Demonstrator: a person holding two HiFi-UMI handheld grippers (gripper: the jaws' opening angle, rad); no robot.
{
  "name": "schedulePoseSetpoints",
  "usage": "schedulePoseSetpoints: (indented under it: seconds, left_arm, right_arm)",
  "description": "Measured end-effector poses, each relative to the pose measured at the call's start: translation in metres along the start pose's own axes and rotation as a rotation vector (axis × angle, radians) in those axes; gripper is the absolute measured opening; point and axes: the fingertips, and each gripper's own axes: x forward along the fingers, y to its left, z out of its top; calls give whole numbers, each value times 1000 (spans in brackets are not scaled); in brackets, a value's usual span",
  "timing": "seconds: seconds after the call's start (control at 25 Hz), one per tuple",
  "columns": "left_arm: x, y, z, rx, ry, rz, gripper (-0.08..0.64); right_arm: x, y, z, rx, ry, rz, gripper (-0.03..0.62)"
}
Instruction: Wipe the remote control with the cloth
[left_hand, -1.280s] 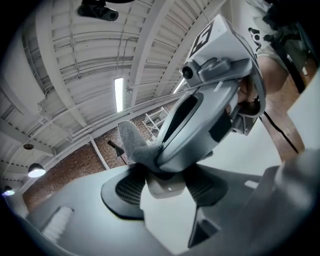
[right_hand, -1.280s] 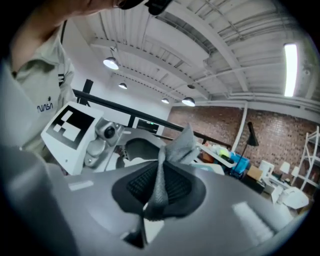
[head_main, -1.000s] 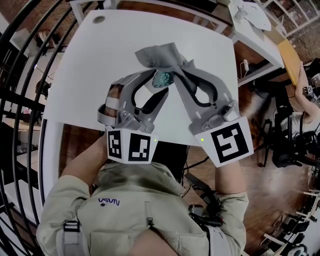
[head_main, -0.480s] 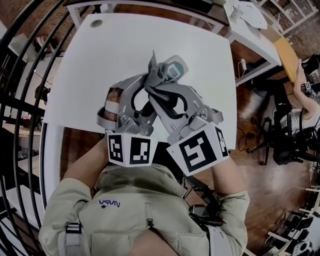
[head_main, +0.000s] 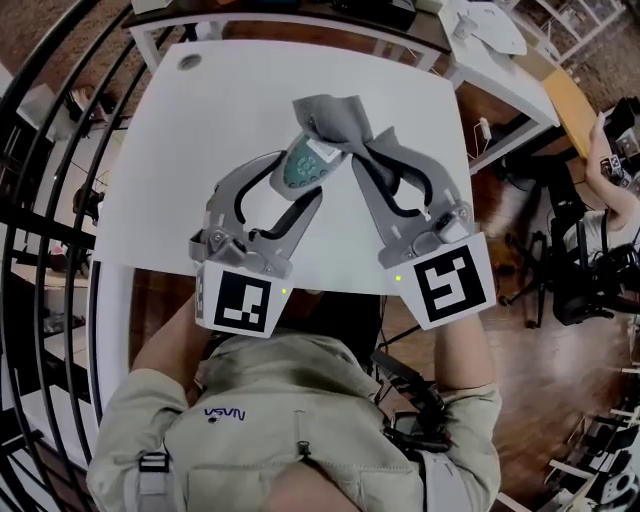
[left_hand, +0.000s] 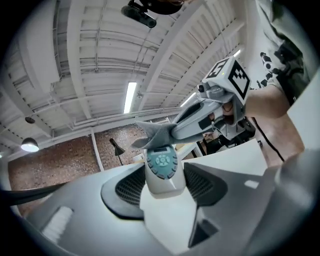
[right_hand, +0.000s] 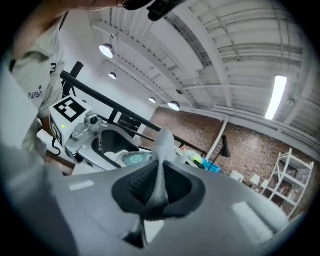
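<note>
A white remote control (head_main: 302, 165) with a teal button pad is held above the white table (head_main: 200, 150), keypad up. My left gripper (head_main: 300, 190) is shut on its near end; in the left gripper view the remote control (left_hand: 161, 167) sits between the pads. A grey cloth (head_main: 335, 120) lies over the remote's far end, pinched flat in my right gripper (head_main: 358, 150), which is shut on it. From the right gripper view the cloth (right_hand: 161, 165) runs up between the jaws, with the remote (right_hand: 131, 159) and left gripper behind it.
A second white table (head_main: 500, 60) stands at the back right with things on it. Black railing bars (head_main: 50, 150) curve along the left. A person sits at the far right edge (head_main: 610, 150). Wooden floor lies to the right.
The remote has rolled keypad up in the left gripper. The right gripper swung left across the remote with the cloth and has come back right, the cloth now on the remote's far end.
</note>
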Motion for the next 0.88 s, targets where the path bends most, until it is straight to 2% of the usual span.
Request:
schedulePoseSetpoints:
  seconds: [0.08, 0.16, 0.24, 0.28, 0.32, 0.36, 0.48, 0.56, 0.64, 0.68, 0.8, 0.88]
  left_arm:
    - [-1, 0, 2, 4, -7, -11, 256]
    - [0, -1, 3, -10, -20, -29, 256]
    - [0, -2, 5, -30, -40, -49, 256]
    - [-1, -3, 6, -66, -59, -59, 256]
    - [-1, -3, 8, -140, -86, -71, 256]
    - [-3, -1, 8, -243, -114, -89, 256]
    - [-8, 9, 0, -516, -177, -182, 256]
    - [-12, 19, -1, -715, -226, -234, 256]
    - [-13, 26, 3, -884, -269, -275, 256]
    - [-13, 27, 5, -941, -283, -290, 256]
    - [-10, 26, 10, -1045, -304, -330, 256]
    - [-9, 25, 13, -1100, -320, -361, 256]
  right_arm:
    - [2, 25, -3, -31, 28, 119, 21]
    - [0, 56, 1, -24, 3, 257, 21]
    - [-4, 73, 6, -16, -40, 333, 21]
    - [-5, 73, 8, -15, -61, 330, 21]
    - [-7, 67, 9, -5, -84, 297, 21]
    - [-10, 55, 11, 25, -114, 233, 21]
    - [-21, -1, 14, 179, -228, -46, 21]
    - [-27, -29, 10, 204, -270, -157, 21]
    - [-25, -38, 6, 193, -291, -169, 21]
    - [-23, -35, 9, 186, -309, -152, 21]
    - [-17, -7, 16, 140, -342, -54, 21]
    - [-11, 25, 6, 80, -283, 65, 21]
